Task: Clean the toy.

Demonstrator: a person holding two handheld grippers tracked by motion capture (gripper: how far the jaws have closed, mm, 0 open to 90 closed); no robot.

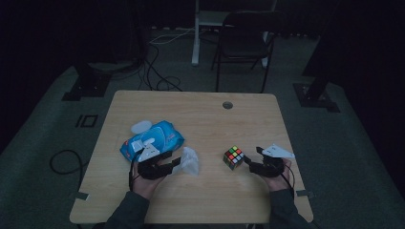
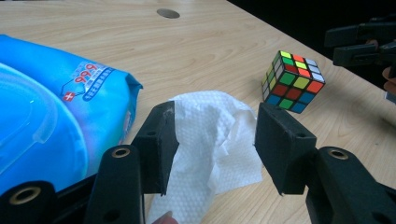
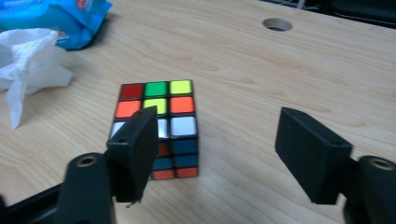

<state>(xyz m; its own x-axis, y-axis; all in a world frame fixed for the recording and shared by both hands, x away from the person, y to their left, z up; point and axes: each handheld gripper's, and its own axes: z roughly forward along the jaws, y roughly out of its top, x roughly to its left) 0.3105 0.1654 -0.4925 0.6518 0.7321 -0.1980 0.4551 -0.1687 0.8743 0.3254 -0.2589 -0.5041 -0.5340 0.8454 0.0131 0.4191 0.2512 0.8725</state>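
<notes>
A scrambled colour cube (image 1: pixel 233 157) stands on the wooden table (image 1: pixel 205 119), just left of my right gripper (image 1: pixel 249 163). In the right gripper view the jaws stand wide apart; the cube (image 3: pixel 159 100) sits just beyond the left jaw, untouched by either pad. My left gripper (image 1: pixel 177 162) is open, its jaws on either side of a crumpled white tissue (image 2: pixel 210 135) that rests on the table. The tissue (image 1: pixel 189 161) brushes the left jaw's inner face. A blue pack of wet wipes (image 1: pixel 155 138) lies at the left, beside that gripper.
A round cable hole (image 1: pixel 227 105) sits near the table's far edge. A dark chair (image 1: pixel 243 43) and floor cables (image 1: pixel 157 71) lie beyond the table. Bare wood stretches across the far half and between the two hands.
</notes>
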